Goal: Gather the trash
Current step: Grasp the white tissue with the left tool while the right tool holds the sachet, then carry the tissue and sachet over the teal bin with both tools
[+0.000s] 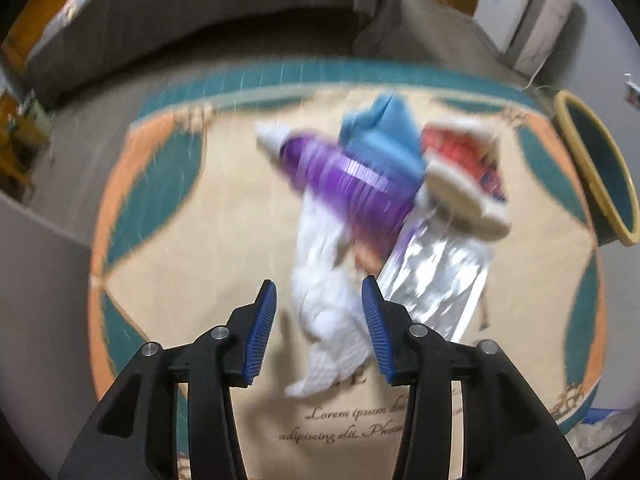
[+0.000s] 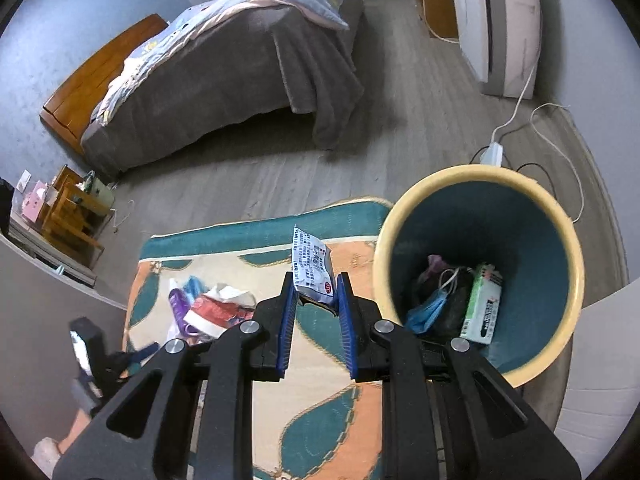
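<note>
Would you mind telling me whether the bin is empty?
Not empty: the bin already holds a blue face mask, a green-and-white box and some dark items.

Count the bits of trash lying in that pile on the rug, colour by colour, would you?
white paper: 1
purple wrapper: 1
blue piece: 1
red-and-white package: 1
silver foil bag: 1
Total: 5

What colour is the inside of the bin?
Teal inside the bin, with a yellow rim; the right wrist view shows it best.
</note>
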The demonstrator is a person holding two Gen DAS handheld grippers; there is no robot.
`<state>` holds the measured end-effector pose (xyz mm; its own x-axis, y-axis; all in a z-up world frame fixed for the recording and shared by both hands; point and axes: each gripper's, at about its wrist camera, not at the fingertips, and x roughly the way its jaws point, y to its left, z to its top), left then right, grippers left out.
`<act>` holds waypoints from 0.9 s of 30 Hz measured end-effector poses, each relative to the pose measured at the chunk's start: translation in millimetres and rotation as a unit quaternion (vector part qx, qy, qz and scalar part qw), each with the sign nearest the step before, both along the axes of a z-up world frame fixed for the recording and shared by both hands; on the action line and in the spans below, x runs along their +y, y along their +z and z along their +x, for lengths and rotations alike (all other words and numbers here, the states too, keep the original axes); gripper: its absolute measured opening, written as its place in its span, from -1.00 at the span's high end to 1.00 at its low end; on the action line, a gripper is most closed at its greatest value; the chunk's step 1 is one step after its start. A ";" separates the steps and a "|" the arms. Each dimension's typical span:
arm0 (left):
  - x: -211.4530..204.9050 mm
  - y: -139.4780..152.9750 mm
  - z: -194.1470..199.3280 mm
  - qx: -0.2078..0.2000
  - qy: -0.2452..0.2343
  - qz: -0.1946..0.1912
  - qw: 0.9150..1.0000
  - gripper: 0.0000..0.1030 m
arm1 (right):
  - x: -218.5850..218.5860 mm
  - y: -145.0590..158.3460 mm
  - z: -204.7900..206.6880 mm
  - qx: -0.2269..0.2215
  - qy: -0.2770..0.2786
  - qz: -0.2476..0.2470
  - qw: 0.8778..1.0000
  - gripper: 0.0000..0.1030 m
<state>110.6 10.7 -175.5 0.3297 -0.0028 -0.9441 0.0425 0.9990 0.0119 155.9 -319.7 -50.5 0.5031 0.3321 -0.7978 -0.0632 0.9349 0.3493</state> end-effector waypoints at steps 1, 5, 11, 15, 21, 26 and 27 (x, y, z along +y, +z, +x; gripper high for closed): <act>2.1 -5.5 0.0 0.008 0.003 -0.003 1.000 0.11 | 0.0 0.6 -0.7 -0.001 0.001 0.001 1.000 0.61; 1.7 -5.0 -3.0 -0.006 -0.005 0.016 1.000 0.41 | -5.4 2.1 -2.3 -0.003 -0.003 0.000 1.000 0.61; -14.2 54.4 -15.6 -0.099 -0.018 0.057 0.993 0.43 | -12.2 7.3 -3.0 -0.011 -0.010 -0.006 1.000 0.61; -32.3 104.2 -23.3 -0.168 -0.025 0.061 0.984 0.43 | -14.7 12.1 -5.0 -0.022 -0.008 -0.018 1.000 0.61; -91.4 142.2 -22.3 -0.201 -0.072 0.026 0.976 0.43 | -24.1 20.6 -8.1 -0.038 -0.014 -0.045 0.998 0.61; -145.1 145.8 -15.1 -0.199 -0.118 0.004 0.973 0.43 | -44.8 27.0 -9.6 -0.052 -0.026 -0.069 0.996 0.61; -158.2 145.6 -10.9 -0.195 -0.128 0.000 0.972 0.43 | -51.7 28.1 -9.5 -0.054 -0.033 -0.072 0.995 0.61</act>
